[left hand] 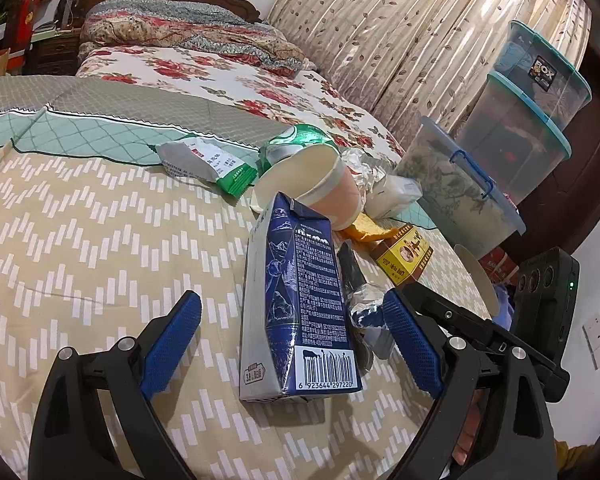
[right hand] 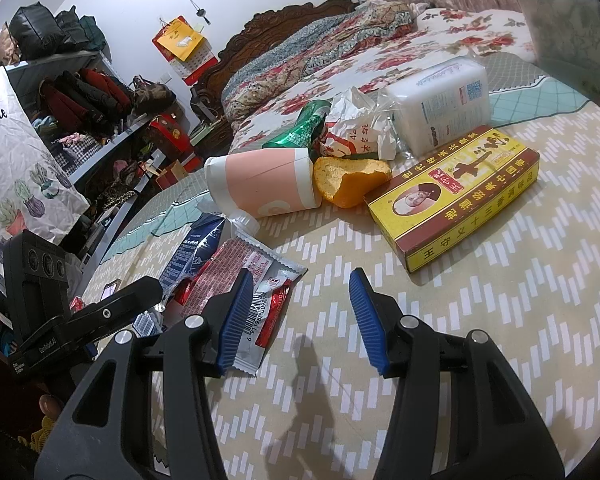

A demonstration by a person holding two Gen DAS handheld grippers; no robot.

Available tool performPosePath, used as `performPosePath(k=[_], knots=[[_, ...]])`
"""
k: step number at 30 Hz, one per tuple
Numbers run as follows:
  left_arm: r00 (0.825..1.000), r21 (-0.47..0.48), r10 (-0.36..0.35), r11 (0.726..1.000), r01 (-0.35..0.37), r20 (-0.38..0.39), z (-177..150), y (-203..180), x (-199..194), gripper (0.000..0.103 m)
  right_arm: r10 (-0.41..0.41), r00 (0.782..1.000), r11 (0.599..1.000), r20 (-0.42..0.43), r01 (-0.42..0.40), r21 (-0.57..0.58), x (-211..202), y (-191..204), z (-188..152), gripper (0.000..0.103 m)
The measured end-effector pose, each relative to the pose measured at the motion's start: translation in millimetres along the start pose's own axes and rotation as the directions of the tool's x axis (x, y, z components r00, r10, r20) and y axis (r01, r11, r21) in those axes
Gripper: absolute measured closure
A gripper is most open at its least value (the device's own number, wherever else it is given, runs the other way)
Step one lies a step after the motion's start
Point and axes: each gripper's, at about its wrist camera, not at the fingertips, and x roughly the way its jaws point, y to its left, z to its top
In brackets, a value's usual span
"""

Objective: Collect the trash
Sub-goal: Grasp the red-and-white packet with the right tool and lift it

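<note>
A blue milk carton [left hand: 300,304] lies on the patterned cloth between the spread fingers of my open left gripper [left hand: 292,336]. Behind it lie a pink paper cup [left hand: 320,184], a green-white wrapper [left hand: 212,164], an orange peel [left hand: 368,232] and a yellow-red box [left hand: 404,256]. My right gripper [right hand: 300,316] is open and empty above the cloth; a red-silver wrapper [right hand: 256,280] lies under its left finger. In the right wrist view the cup [right hand: 264,184], peel [right hand: 348,180], box [right hand: 460,196], carton [right hand: 196,248], crumpled paper [right hand: 348,128] and a white pack [right hand: 440,100] show.
Stacked clear storage tubs [left hand: 520,120] stand at the table's right edge. A bed with a floral quilt [left hand: 204,68] lies beyond. Shelves with bags and clothes [right hand: 80,96] stand to the left. The other gripper's body [right hand: 40,280] shows at left.
</note>
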Motion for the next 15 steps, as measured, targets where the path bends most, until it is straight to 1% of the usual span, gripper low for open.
performPosePath(k=[12, 15], knots=[[1.000, 0.000, 0.002, 1.000, -0.002, 0.001, -0.9, 0.1, 0.0, 0.016, 0.000, 1.000, 1.000, 0.000, 0.000, -0.002, 0.3, 0.3, -0.5, 0.050], [1.000, -0.009, -0.014, 1.000, 0.014, 0.001, -0.3, 1.7, -0.4, 0.016, -0.001, 1.000, 1.000, -0.003, 0.001, -0.003, 0.5, 0.0, -0.2, 0.050]])
